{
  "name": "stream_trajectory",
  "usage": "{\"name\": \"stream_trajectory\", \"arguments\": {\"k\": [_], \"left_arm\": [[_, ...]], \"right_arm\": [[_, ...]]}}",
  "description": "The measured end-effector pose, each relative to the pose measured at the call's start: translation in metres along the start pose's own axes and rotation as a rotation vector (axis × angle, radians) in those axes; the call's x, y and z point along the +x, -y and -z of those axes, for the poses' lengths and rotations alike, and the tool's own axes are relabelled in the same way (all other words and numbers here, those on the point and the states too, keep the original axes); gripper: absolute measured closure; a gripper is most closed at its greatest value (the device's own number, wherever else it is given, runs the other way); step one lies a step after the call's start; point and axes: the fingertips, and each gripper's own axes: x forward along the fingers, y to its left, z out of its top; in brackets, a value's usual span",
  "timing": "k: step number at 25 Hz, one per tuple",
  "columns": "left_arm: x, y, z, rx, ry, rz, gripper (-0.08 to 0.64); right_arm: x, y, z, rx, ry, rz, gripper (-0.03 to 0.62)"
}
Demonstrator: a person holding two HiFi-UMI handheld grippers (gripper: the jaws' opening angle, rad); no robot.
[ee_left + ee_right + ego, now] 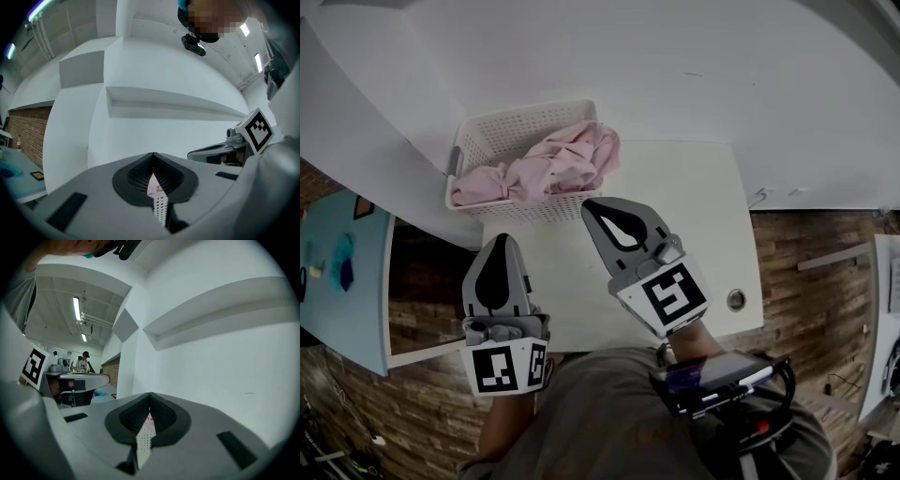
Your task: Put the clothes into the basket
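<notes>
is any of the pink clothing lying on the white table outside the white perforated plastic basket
No, the pink clothing is all piled in the white perforated plastic basket, one fold draped over its rim.

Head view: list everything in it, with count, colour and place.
laundry basket: one, white, perforated, far left corner of the table
clothes: one heap, pink, in the basket, draped over its rim; number of pieces unclear
table: one, white, against the white wall
round grommet: one, metallic, table's right near corner
side table: one, light blue, far left
floor: brown planks, around the tables
left gripper: one, grey, shut, empty, over the table's near edge
right gripper: one, grey, shut, empty, tip near the basket
</notes>
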Motion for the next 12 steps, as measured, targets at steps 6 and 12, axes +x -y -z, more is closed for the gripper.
{"name": "stream_trajectory", "arguments": {"k": [6, 12], "left_arm": [[0.007, 0.002, -0.003, -0.002, 0.014, 0.016, 0.551], [0.011, 0.005, -0.001, -0.004, 0.013, 0.024, 0.552]], "right_arm": [[-0.002, 0.007, -0.003, -0.008, 0.011, 0.023, 0.584], [-0.002, 0.012, -0.003, -0.008, 0.014, 0.034, 0.584]]}}
